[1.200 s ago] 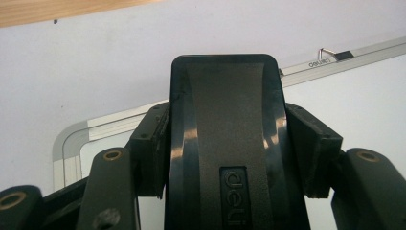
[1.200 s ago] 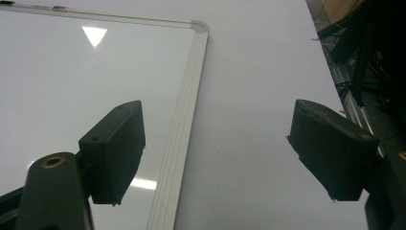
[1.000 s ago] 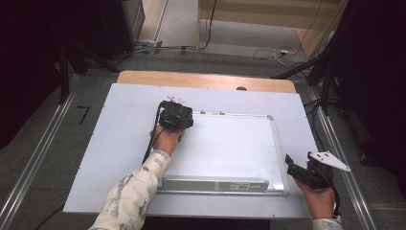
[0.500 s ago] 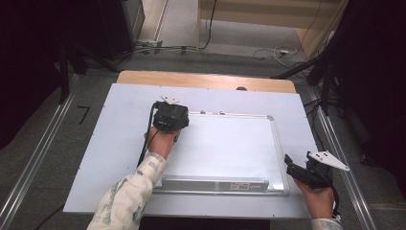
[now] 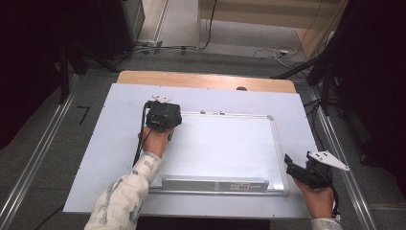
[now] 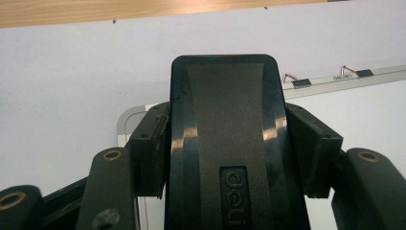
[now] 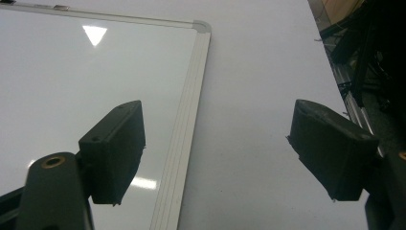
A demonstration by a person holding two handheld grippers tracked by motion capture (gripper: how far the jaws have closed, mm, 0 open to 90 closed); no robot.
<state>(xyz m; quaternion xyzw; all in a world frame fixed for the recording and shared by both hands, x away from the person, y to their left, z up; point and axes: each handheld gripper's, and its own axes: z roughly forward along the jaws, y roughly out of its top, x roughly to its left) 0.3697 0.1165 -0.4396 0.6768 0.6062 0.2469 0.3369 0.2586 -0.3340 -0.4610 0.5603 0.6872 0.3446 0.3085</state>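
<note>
Left gripper (image 6: 230,143) clamps a glossy black eraser (image 6: 225,124) at the smooth whiteboard (image 5: 225,143)'s rounded corner, right gripper (image 7: 215,153) gaping over its aluminium edge.

A lab-like recording room: dark curtains (image 5: 28,57), floor rails (image 5: 38,158), loose cables (image 5: 268,50) around a white-topped table (image 5: 110,163).

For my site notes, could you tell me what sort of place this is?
Probably a lab or recording studio: a whiteboard lies flat on a white-covered table, cables trail over grey carpet, and dark stands flank it.
</note>
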